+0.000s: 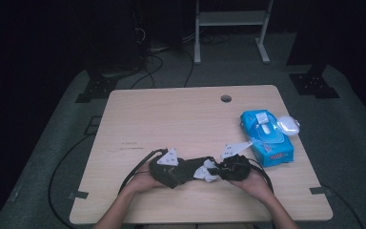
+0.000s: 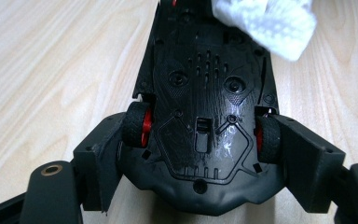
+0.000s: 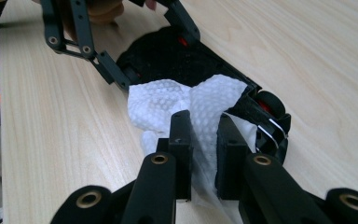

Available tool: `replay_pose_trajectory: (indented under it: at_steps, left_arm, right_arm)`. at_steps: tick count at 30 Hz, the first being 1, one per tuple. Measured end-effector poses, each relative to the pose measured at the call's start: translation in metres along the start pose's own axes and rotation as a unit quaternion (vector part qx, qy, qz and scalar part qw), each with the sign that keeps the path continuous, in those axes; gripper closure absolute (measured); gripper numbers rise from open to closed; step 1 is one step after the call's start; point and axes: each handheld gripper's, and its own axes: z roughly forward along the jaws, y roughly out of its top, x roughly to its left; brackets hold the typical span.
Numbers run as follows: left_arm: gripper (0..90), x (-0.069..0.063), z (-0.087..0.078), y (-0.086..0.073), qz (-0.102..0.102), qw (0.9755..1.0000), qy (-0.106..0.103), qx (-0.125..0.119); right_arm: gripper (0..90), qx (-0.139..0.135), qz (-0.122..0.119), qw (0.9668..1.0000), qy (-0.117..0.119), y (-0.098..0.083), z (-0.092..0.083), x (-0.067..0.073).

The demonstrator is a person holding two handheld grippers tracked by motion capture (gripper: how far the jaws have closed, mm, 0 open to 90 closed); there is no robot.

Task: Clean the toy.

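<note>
Looks like a cleaning step: the person is wiping the underside of a black toy car (image 2: 200, 121) with a white wipe (image 3: 186, 107). Left gripper (image 1: 171, 164) has its jaws clamped across the car at the wheels, holding it belly-up just above the desk (image 1: 171, 114), near the front edge. Right gripper (image 3: 205, 149) has its jaws pinched on the bunched wipe, pressed against the far end of the chassis. Next move probably calls for dragging the wipe along the chassis while the left hold stays firm; the car could twist in the jaws if pushed hard. The left gripper view shows wet-looking smears on the chassis and the red wheel hubs; the high view alone shows a blue wipes pack (image 1: 267, 137) at the desk's right, well apart from the car.
</note>
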Motion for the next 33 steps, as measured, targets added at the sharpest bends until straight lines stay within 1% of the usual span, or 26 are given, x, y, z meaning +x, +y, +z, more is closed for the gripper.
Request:
replay_pose_trajectory:
  at_steps: [3,5,7,8,10,12,15,16,21,25,28,29,33]
  left_arm:
    - [23.2,0.0,-0.001,0.0,-0.007,1.0,-0.004,0.001]
    - [22.2,0.003,-0.001,-0.002,-0.021,0.9997,-0.008,0.002]
    - [20.1,0.005,-0.003,-0.003,-0.031,0.9995,-0.005,0.002]
    - [19.8,0.006,-0.005,-0.004,-0.035,0.9993,-0.008,0.001]
    - [19.4,0.007,-0.006,-0.004,-0.041,0.9991,-0.01,-0.003]
    - [19.4,0.008,-0.007,-0.003,-0.046,0.9989,-0.008,-0.005]
    - [19.4,0.009,-0.009,-0.003,-0.052,0.9986,-0.011,-0.003]
    - [19.4,0.01,-0.01,-0.004,-0.058,0.9982,-0.015,-0.007]
    - [19.4,0.012,-0.015,-0.007,-0.075,0.9969,-0.021,-0.011]
    - [19.8,0.015,-0.017,-0.007,-0.086,0.9961,-0.016,-0.014]
    - [20.5,0.015,-0.018,-0.007,-0.097,0.9948,-0.019,-0.022]
    - [20.4,0.015,-0.018,-0.007,-0.097,0.9948,-0.019,-0.023]
    - [21.5,0.013,-0.013,-0.004,-0.081,0.9965,-0.018,-0.013]
  right_arm:
    - [79.2,-0.002,0.006,1.0,0.003,-0.003,0.0,-0.001]
    - [79.2,-0.003,0.005,1.0,0.006,-0.004,0.0,0.0]
    - [79.2,-0.004,0.006,0.9999,0.007,-0.005,0.001,0.001]
    - [79.3,-0.006,0.005,0.9999,0.008,-0.006,0.001,0.002]
    - [79.3,-0.008,0.007,0.9999,0.008,-0.007,0.001,0.002]
    - [79.3,-0.011,0.005,0.9999,0.007,-0.008,0.001,0.002]
    - [79.5,-0.016,0.006,0.9999,0.005,-0.01,0.001,0.003]
    - [79.6,-0.017,0.004,0.9998,0.004,-0.01,0.001,0.003]
    - [79.7,-0.025,0.003,0.9997,0.003,-0.013,0.0,0.004]
    - [79.9,-0.024,-0.005,0.9997,0.002,-0.013,0.001,0.006]
    - [80.0,-0.023,-0.012,0.9997,-0.001,-0.013,0.001,0.007]
    - [79.9,-0.022,-0.012,0.9997,-0.001,-0.013,0.001,0.007]
    - [80.0,-0.019,-0.012,0.9997,-0.001,-0.012,0.001,0.007]
